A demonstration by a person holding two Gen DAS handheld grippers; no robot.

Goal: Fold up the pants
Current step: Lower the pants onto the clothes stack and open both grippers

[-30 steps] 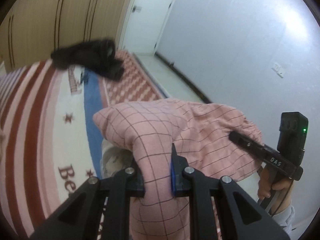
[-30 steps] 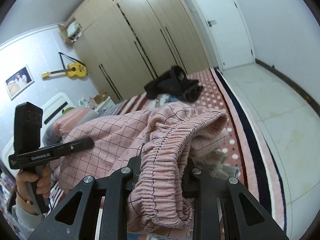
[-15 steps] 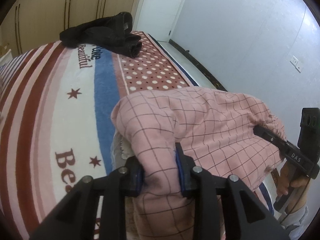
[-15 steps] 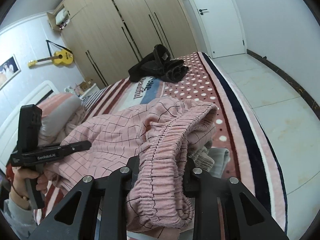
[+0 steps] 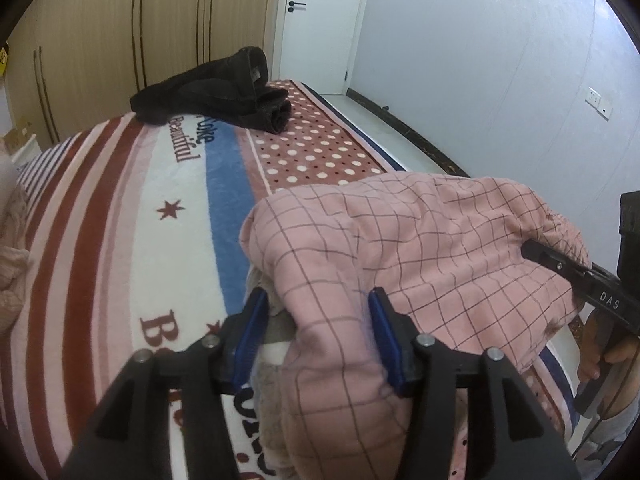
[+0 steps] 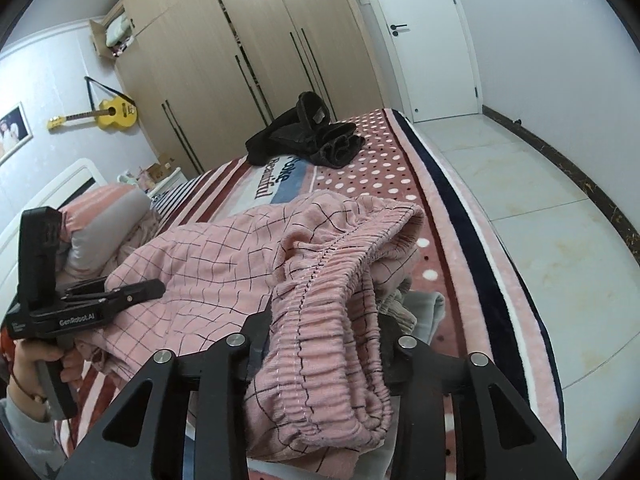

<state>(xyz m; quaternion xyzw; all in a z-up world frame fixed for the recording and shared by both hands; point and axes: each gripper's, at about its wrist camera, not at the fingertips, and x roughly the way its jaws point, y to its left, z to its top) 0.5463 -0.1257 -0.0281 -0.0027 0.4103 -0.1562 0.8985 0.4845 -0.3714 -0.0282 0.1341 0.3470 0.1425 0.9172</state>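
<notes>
The soft, limp pink pants (image 5: pixel 420 248) were judged best taken at the elastic waistband (image 6: pixel 332 304). The left hand-held gripper (image 5: pixel 316 336) had just been opened wide around a loose fold. The right hand-held gripper (image 6: pixel 320 340), just loosened, stood around the waistband above the bed (image 5: pixel 120 216).

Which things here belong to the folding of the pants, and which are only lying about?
For the job:
- pink checked pants
- left gripper, jaws just opening, cloth between
- right gripper, jaws just opening, waistband between

Lying about:
- black garment
- yellow guitar
- pillow

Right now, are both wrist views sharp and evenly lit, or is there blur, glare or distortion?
Left wrist: sharp, strong fisheye bending, dark corners, soft sheen on the wall. Right wrist: sharp, same bending, wardrobe lines curve, no harsh glare.
</notes>
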